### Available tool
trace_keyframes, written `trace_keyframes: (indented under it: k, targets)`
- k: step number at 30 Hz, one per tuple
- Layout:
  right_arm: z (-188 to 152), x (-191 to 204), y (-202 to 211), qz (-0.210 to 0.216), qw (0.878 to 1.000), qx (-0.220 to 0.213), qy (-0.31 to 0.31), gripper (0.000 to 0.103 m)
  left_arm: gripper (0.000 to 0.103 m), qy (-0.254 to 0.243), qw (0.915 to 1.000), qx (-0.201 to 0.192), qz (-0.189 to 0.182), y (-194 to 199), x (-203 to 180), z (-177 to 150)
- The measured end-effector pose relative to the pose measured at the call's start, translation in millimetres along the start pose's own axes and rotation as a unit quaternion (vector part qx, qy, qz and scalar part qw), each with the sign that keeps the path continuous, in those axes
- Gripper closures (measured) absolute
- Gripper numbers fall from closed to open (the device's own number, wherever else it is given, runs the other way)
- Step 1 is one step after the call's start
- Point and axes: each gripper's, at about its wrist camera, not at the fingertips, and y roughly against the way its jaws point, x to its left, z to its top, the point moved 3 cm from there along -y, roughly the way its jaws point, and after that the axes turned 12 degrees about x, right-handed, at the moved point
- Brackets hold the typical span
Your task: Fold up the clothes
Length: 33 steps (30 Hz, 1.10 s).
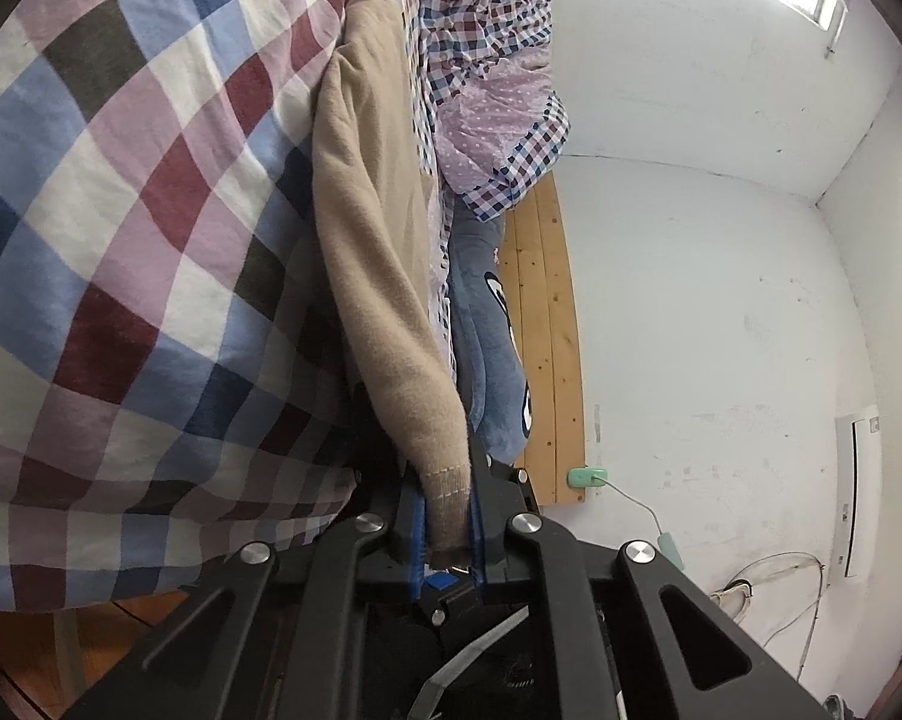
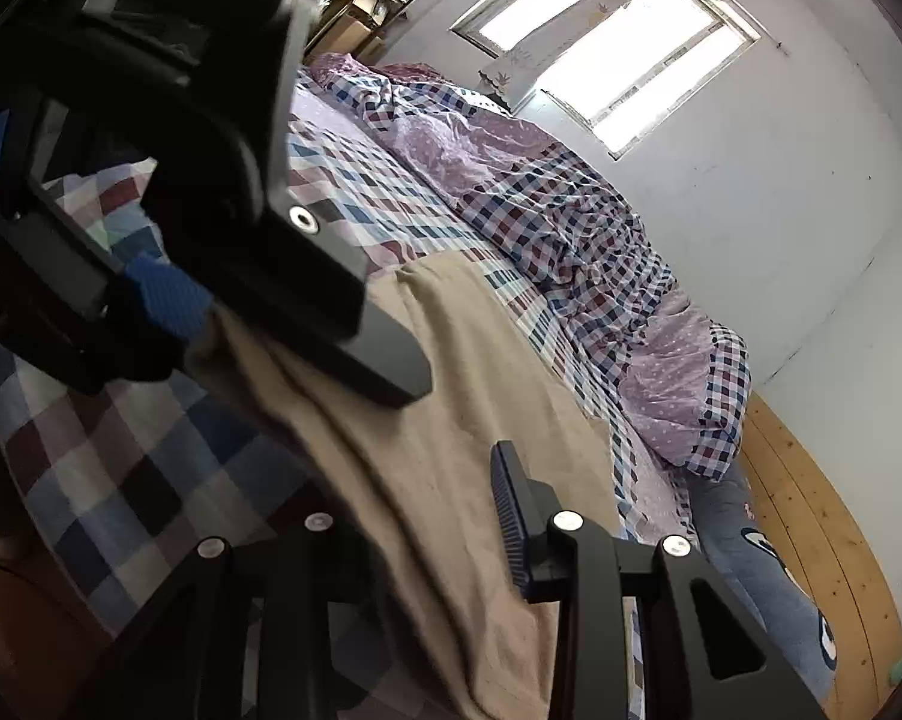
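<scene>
A tan knitted sweater [image 1: 372,228] lies on the checked bed sheet [image 1: 120,210]. My left gripper [image 1: 447,498] is shut on its stitched cuff end, blue pads pressed to both sides of the knit. In the right wrist view that same left gripper [image 2: 168,306] shows at the upper left, pinching the tan sweater [image 2: 451,420], which spreads down across the checked sheet [image 2: 120,450]. My right gripper [image 2: 414,510] stands open over the cloth. The ribbed blue face of its right pad [image 2: 511,516] is bare beside the fabric, and its other finger is hidden under the sweater.
A crumpled checked and purple dotted quilt [image 2: 571,228] lies along the wall side of the bed, with a blue plush pillow [image 2: 769,570] beyond it. A pale wooden board [image 1: 550,330] meets the white wall. A mint plug with a cable [image 1: 586,476] sits there. Boxes [image 2: 354,0] stand near the window [image 2: 619,42].
</scene>
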Motion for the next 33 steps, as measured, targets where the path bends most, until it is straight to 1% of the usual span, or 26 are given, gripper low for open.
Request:
trace_keyframes:
  k: [3,5,8,10,11,12,15,17,22,23,24,25,26,27,28,30,32,33]
  targets:
    - [3.3,1.4,0.4,-0.004,1.000,-0.003,0.001,0.070,0.093,0.001,1.0000,0.001,-0.001,5.4,2.6,-2.4]
    - [5.6,-0.6,-1.9,0.002,1.000,0.002,-0.003,0.070,0.093,0.002,1.0000,0.001,-0.002,7.2,1.4,-2.7]
    - [6.6,0.9,-4.2,0.009,1.000,0.008,-0.002,0.070,0.093,0.002,1.0000,0.001,-0.005,-0.8,-2.0,-0.2]
    - [6.9,0.4,-7.2,0.012,1.000,0.008,0.001,0.075,0.093,0.005,1.0000,0.003,-0.007,2.7,1.7,-4.1]
    - [7.0,0.1,-8.8,0.013,1.000,0.008,0.002,0.083,0.093,0.006,0.9999,0.004,-0.009,2.5,2.0,-4.2]
    - [7.2,0.3,-9.6,0.015,1.000,0.008,0.003,0.089,0.093,0.006,0.9999,0.005,-0.010,2.2,2.3,-4.1]
    - [7.6,3.0,-7.9,0.024,1.000,0.008,0.002,0.095,0.093,0.008,0.9998,0.006,-0.015,1.8,3.7,-3.6]
    - [7.7,1.0,-5.5,0.037,0.999,0.010,-0.007,0.096,0.093,0.010,0.9998,0.005,-0.018,1.8,4.7,-2.8]
    - [7.6,-14.3,-3.0,0.050,0.998,0.007,-0.034,0.097,0.092,0.012,0.9997,0.009,-0.017,-0.7,3.6,0.9]
    - [7.3,-17.0,-1.9,0.053,0.998,0.006,-0.038,0.097,0.087,0.011,0.9998,0.010,-0.012,-1.3,2.7,2.1]
    - [7.3,-19.1,0.0,0.055,0.998,0.004,-0.042,0.097,0.076,0.010,0.9999,0.011,-0.006,-1.9,1.8,3.3]
    - [7.4,-21.9,1.3,0.058,0.997,0.002,-0.047,0.097,0.069,0.009,0.9999,0.010,0.000,-1.7,0.6,4.9]
    - [7.3,-24.0,2.1,0.061,0.997,0.001,-0.052,0.097,0.054,0.008,0.9999,0.005,0.006,0.1,-1.0,7.6]
    - [7.3,-26.2,2.9,0.064,0.996,-0.001,-0.056,0.097,0.044,0.006,0.9999,-0.001,0.010,2.8,-2.8,10.8]
    - [7.6,-28.4,4.1,0.069,0.996,-0.002,-0.061,0.097,0.042,0.004,0.9999,-0.007,0.013,5.4,-4.6,14.0]
    - [8.9,-34.1,6.2,0.078,0.994,-0.004,-0.073,0.097,0.034,0.001,0.9996,-0.019,0.020,10.7,-8.2,20.4]
    - [9.6,-40.1,7.0,0.085,0.993,-0.006,-0.082,0.097,0.029,-0.005,0.9988,-0.031,0.038,16.9,-12.1,30.7]
    - [9.8,-43.1,7.3,0.088,0.992,-0.007,-0.087,0.097,0.029,-0.007,0.9981,-0.036,0.049,19.7,-13.6,37.0]
